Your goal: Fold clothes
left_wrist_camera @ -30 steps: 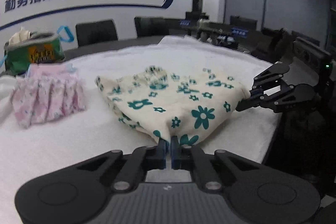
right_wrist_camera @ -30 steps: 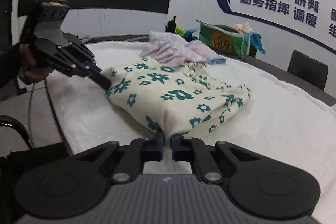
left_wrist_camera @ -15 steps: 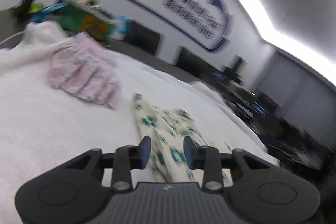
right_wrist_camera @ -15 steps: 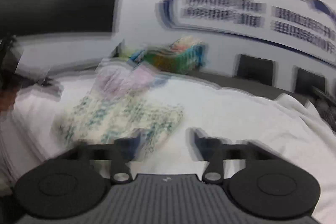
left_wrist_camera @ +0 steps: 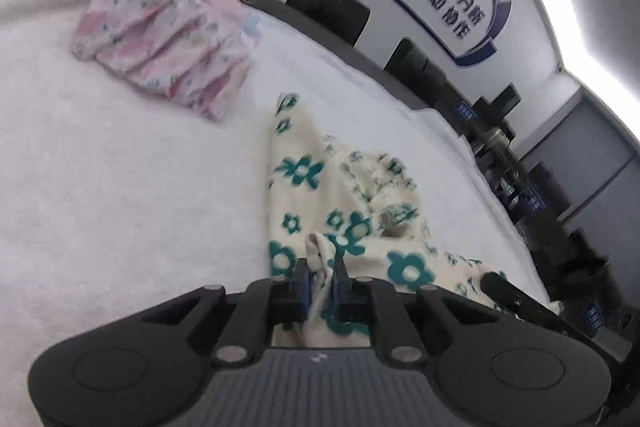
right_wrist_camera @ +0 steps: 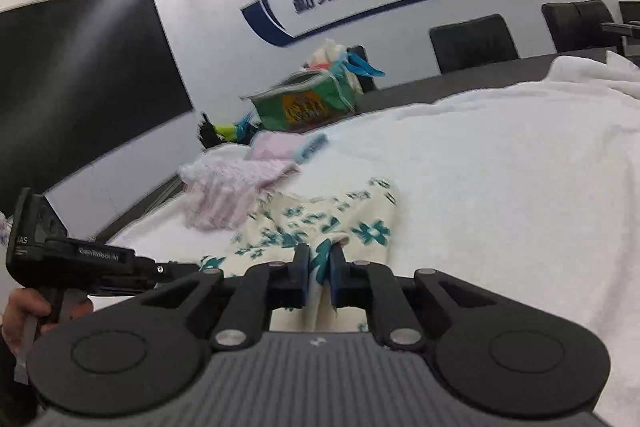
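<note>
- The flowered cloth (left_wrist_camera: pixel 344 195) is spread on the white blanket (left_wrist_camera: pixel 120 187), and everything else is placed off it.
- A wide bare stretch of blanket is seen left of the cloth, clear out to the pink clothes (left_wrist_camera: pixel 168 31) up beyond it.
- The left gripper (left_wrist_camera: pixel 320 279) is closing on a bunched fold at the cloth's near edge, fabric pinched between the pads.
- The right gripper (right_wrist_camera: pixel 320 267) is closing too, on a fold of the cloth's near edge.
- Loads of open blanket is left to the right of the cloth, up to the dark table edge (right_wrist_camera: pixel 460 83).
</note>
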Motion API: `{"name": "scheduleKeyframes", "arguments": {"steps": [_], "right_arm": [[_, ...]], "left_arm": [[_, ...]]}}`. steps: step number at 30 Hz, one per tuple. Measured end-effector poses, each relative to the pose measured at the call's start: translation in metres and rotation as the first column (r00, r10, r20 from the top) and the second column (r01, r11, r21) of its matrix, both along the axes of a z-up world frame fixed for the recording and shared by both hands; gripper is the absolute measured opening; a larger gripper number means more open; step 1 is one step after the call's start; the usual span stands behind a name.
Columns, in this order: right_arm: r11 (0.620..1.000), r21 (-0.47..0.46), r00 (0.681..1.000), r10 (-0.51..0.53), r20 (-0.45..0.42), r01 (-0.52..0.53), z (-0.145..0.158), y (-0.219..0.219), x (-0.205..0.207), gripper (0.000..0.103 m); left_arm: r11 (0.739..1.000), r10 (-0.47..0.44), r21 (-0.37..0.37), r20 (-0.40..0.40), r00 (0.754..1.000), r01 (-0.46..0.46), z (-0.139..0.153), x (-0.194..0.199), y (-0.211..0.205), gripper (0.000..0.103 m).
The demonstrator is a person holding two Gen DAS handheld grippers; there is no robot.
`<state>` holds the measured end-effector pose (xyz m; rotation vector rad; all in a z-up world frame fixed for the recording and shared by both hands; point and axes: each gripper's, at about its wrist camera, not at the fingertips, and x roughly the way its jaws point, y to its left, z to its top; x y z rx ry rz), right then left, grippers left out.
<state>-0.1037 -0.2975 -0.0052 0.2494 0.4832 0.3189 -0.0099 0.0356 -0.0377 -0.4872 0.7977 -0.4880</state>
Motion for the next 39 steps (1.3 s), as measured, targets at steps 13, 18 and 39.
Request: {"name": "scheduleKeyframes", "arguments": {"steps": [13, 18, 39], "right_arm": [[0.976, -0.214, 0.989, 0.061, 0.138, -0.030, 0.028, 0.062, -0.006, 0.041], [0.961, -0.275, 0.999, 0.033, 0.017, -0.027, -0.014, 0.081, 0.018, 0.039], [0.941, -0.294, 0.985, -0.145, 0.089, 0.166, 0.003, 0.019, -0.002, 0.054]], "left_arm": [[0.926, -0.055, 0.355, 0.464, 0.884, -0.129, 0.067, -0.072, -0.061, 0.026], [0.897, -0.086, 0.435, 0.348, 0.934, -0.079, 0.020, -0.051, -0.076, 0.023], [0.903, -0.017, 0.401, 0.394, 0.919, -0.155, 0.032, -0.073, -0.003, 0.052]]}}
